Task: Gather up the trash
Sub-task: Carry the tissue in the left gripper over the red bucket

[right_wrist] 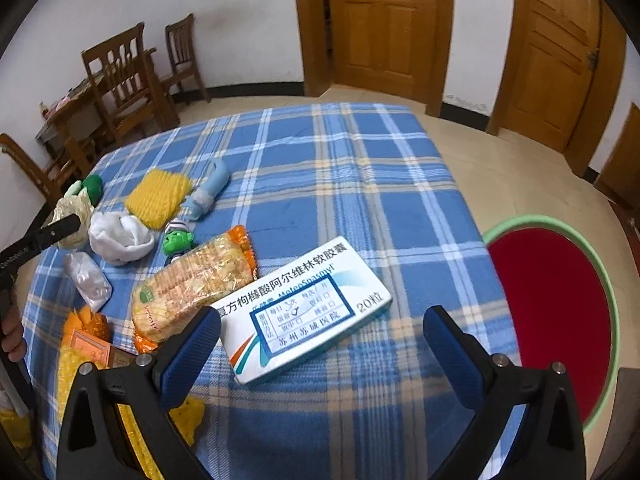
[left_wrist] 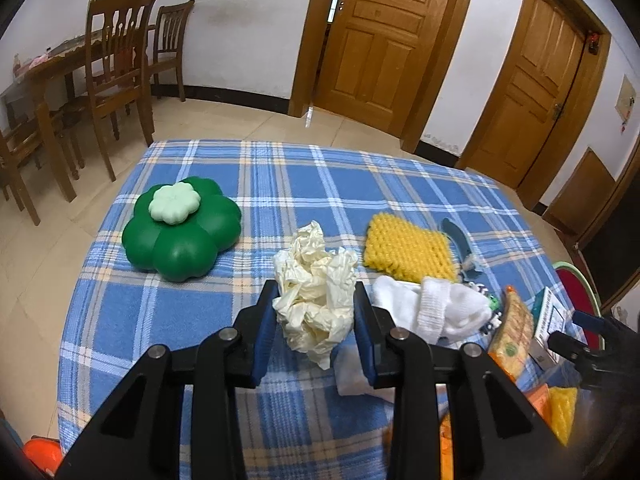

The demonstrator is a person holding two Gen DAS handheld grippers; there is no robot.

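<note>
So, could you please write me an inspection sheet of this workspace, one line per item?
Surface: table under a blue plaid cloth.
Job's things: crumpled paper between the left gripper's fingers; medicine box ahead of the right gripper; snack bag beside the box; red bin with a green rim off the table's right edge.
Clutter: green flower box, yellow sponge, white sock, small green toy, clear wrapper.
Grippers: left gripper pads against the paper on both sides; right gripper wide open, empty.
Cables: nothing seen.
Surroundings: wooden chairs, two wooden doors, tiled floor.
</note>
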